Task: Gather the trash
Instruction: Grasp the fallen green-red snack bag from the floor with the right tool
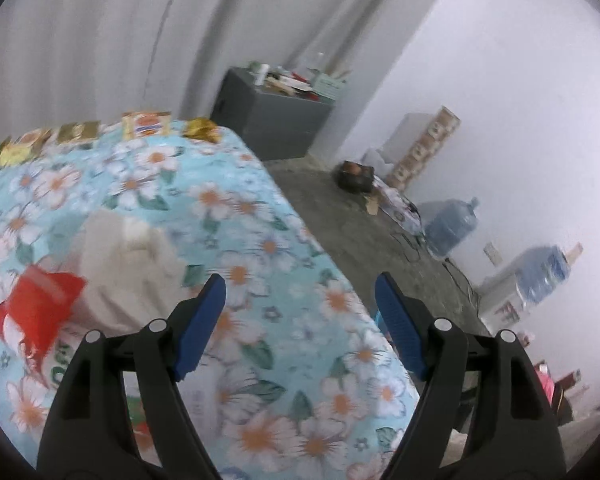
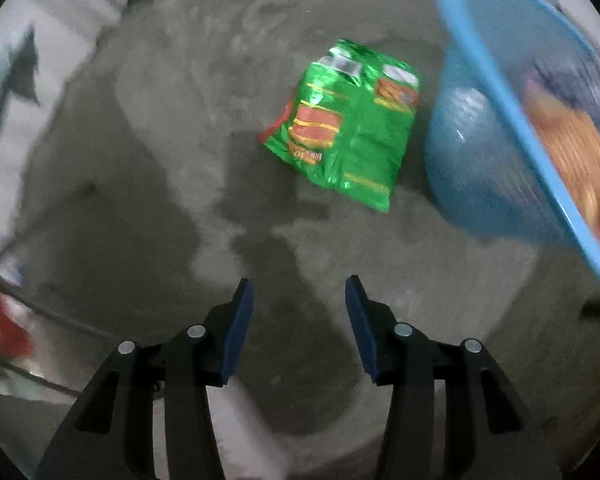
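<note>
Lying on the grey concrete floor (image 2: pixel 140 200), the green snack bag (image 2: pixel 342 124) is just beside the blue plastic basket (image 2: pixel 496 112), on its left. The right gripper (image 2: pixel 300 320) points down near the basket, jaws apart and empty. The left gripper (image 1: pixel 300 320) stands open, empty, over the floral bedsheet (image 1: pixel 260 240).

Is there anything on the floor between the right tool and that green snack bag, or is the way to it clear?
Nothing visible is in the way. The right tool hangs open and empty over bare concrete floor, and only floor lies between it and the green snack bag. The blue basket sits beside the bag, off that path.
</note>
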Tool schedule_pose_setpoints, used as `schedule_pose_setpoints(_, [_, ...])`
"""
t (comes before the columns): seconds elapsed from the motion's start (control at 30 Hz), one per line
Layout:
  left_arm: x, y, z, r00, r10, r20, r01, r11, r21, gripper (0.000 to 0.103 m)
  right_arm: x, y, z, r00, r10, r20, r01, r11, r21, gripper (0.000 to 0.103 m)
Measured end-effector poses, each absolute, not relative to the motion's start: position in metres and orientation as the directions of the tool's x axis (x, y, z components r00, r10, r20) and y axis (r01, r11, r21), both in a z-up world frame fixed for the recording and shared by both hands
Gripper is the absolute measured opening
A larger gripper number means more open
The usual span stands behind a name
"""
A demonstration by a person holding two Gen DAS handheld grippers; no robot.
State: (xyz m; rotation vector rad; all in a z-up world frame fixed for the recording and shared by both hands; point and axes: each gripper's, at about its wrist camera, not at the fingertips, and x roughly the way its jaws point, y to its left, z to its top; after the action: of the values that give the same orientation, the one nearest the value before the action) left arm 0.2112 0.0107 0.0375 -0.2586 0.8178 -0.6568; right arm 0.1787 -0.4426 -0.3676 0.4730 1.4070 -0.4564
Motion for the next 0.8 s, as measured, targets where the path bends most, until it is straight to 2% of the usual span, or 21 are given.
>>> schedule_pose_setpoints(0.17, [0.218,0.023,0.034,0.52,-0.598,-0.61,0.408,0.802,-0.438,0.073,0.256,-0.432,-0.414,0.02,-0.277,-0.961,0.392,0.886,-0.247,0.047])
schedule_pose_setpoints(0.3, [0.223,0.036,0.032,0.536,-0.552,-0.639,0.368,0.834,-0.412,0.073,0.292,-0.416,-0.455,-0.022,-0.405,-0.914,0.249,0.883,-0.398,0.047])
schedule_pose_setpoints(0.47, [0.232,0.05,0.027,0.549,-0.504,-0.667,0.308,0.864,-0.399,0.073,0.31,-0.411,-0.501,-0.094,-0.503,-0.859,0.129,0.849,-0.512,0.047])
schedule_pose_setpoints(0.63, [0.24,0.059,0.021,0.545,-0.477,-0.69,0.264,0.878,-0.399,0.073,0.316,-0.422,-0.521,-0.128,-0.517,-0.846,0.13,0.837,-0.531,0.046])
schedule_pose_setpoints(0.67, [0.242,0.06,0.019,0.542,-0.478,-0.691,0.258,0.878,-0.404,0.073,0.317,-0.424,-0.519,-0.119,-0.518,-0.847,0.141,0.836,-0.531,0.044])
schedule_pose_setpoints(0.7, [0.244,0.061,0.018,0.541,-0.477,-0.693,0.25,0.878,-0.409,0.073,0.319,-0.425,-0.519,-0.129,-0.515,-0.847,0.142,0.836,-0.53,0.034])
schedule_pose_setpoints(0.73, [0.245,0.062,0.017,0.541,-0.475,-0.694,0.246,0.878,-0.41,0.073,0.32,-0.427,-0.519,-0.134,-0.505,-0.853,0.148,0.841,-0.521,0.018])
schedule_pose_setpoints(0.8, [0.248,0.063,0.016,0.545,-0.47,-0.694,0.245,0.881,-0.404,0.073,0.321,-0.433,-0.514,-0.136,-0.491,-0.861,0.185,0.841,-0.509,0.007])
